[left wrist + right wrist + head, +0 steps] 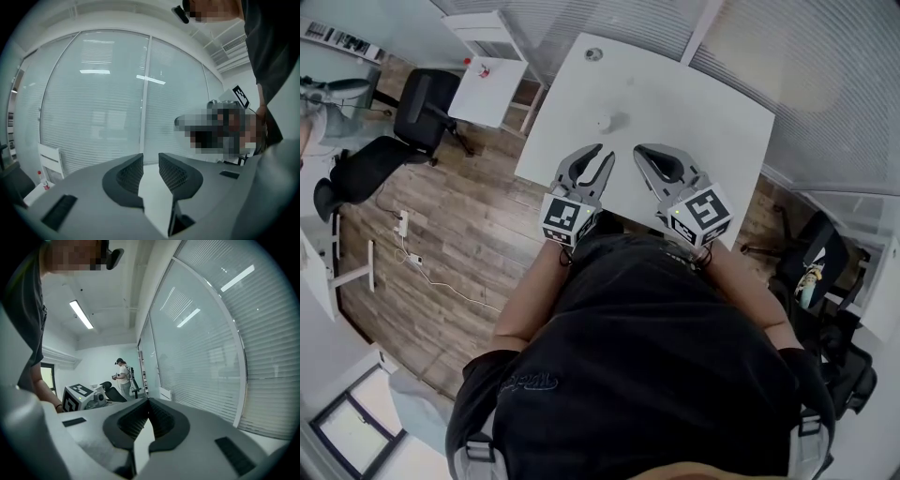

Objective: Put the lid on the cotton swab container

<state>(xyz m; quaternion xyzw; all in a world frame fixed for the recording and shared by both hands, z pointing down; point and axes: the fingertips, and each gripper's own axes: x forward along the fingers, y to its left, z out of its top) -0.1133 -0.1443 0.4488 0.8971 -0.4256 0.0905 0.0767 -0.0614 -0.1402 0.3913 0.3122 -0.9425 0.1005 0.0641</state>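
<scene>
A small white container [605,122] stands on the white table [703,112], just beyond both grippers; it is too small to tell whether it has a lid on. My left gripper [605,152] is held over the table's near edge, its jaws a little apart with nothing between them [151,157]. To its right, my right gripper [639,148] has its jaws closed together and holds nothing [149,401]. Both gripper views point upward at the glass wall and do not show the container.
A small round grey disc [593,53] sits near the table's far edge. A small white side table [487,89] and black office chairs [422,108] stand to the left on the wooden floor. A glass wall with blinds [117,108] runs behind. Another person [123,376] stands far off.
</scene>
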